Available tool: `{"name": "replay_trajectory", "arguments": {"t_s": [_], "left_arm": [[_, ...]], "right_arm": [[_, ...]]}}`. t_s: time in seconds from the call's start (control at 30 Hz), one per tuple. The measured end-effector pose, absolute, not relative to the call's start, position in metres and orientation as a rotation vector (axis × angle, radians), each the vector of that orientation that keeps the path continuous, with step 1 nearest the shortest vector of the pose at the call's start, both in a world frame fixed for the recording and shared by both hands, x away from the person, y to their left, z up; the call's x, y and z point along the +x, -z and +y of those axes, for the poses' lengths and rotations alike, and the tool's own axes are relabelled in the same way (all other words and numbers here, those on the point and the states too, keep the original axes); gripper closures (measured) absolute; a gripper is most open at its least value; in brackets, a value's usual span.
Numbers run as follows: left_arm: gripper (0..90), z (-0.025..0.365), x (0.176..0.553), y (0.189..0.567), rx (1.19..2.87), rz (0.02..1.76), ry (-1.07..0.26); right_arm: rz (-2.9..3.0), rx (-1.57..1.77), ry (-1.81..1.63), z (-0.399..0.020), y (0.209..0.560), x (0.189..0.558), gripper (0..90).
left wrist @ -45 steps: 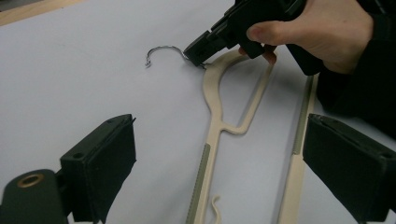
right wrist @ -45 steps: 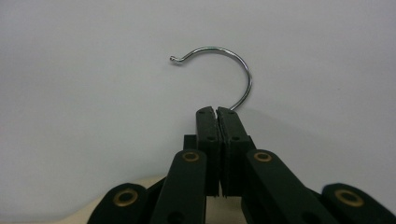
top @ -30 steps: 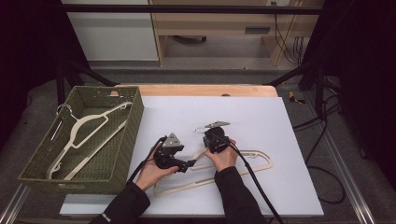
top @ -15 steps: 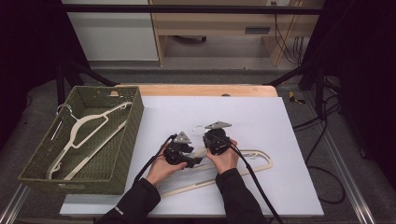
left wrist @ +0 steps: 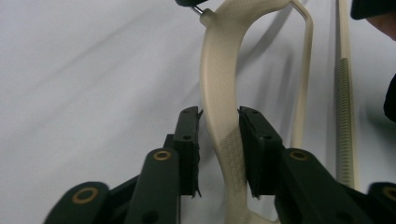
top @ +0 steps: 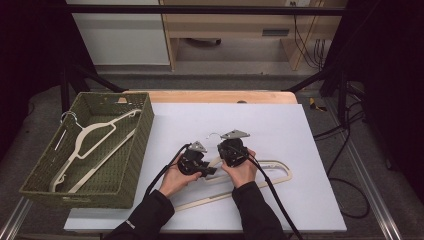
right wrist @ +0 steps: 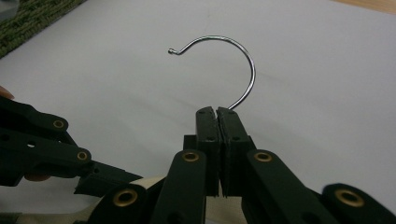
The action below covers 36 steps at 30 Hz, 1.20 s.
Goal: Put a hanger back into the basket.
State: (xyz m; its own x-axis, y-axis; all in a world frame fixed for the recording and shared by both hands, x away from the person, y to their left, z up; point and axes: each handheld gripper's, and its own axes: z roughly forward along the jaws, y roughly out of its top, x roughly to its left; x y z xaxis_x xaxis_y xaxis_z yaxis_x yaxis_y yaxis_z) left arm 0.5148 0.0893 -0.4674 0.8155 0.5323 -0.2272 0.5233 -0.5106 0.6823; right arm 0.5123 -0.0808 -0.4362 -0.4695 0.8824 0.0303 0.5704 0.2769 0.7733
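At far left on the white tabletop (top: 300,130), olive woven basket (top: 125,165) with a cream plastic hanger (top: 95,137) lying inside. Further right, left gripper (left wrist: 219,154), shifted rightward since a second ago, jaws just closing around one arm of a second cream plastic hanger (top: 272,172) flat on the tabletop, pads close on either side. Right gripper (right wrist: 217,114) pinched tight on its metal hook (right wrist: 233,51).
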Motion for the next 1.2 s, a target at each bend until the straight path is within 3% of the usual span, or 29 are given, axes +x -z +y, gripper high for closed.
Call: {"name": "replay_trajectory", "arguments": {"t_s": [0.07,0.3,0.53,0.57,0.6,0.7,0.83,1.2], "left_arm": [[73.4,0.089,0.514,0.466,2.214,0.762,-0.008],[74.1,0.089,0.511,0.465,2.222,0.785,-0.035],[76.5,0.089,0.501,0.453,2.189,0.787,-0.059],[76.7,0.089,0.501,0.453,2.189,0.787,-0.059],[77.0,0.09,0.498,0.449,2.18,0.784,-0.06],[78.0,0.091,0.494,0.444,2.167,0.766,-0.064],[79.1,0.092,0.488,0.438,2.155,0.749,-0.067],[82.4,0.096,0.465,0.419,2.095,0.704,-0.049]], "right_arm": [[2.141,1.289,-1.045,-0.081,0.434,0.509,90.0],[2.154,1.264,-1.091,-0.08,0.426,0.5,89.9],[2.125,1.218,-1.247,-0.102,0.41,0.487,56.5],[2.125,1.218,-1.247,-0.102,0.41,0.487,56.5],[2.121,1.194,-1.268,-0.108,0.406,0.482,41.2],[2.131,1.148,-1.268,-0.116,0.402,0.473,29.3],[2.137,1.092,-1.295,-0.13,0.399,0.462,21.5],[2.065,1.079,-1.387,-0.177,0.393,0.441,15.3]]}}
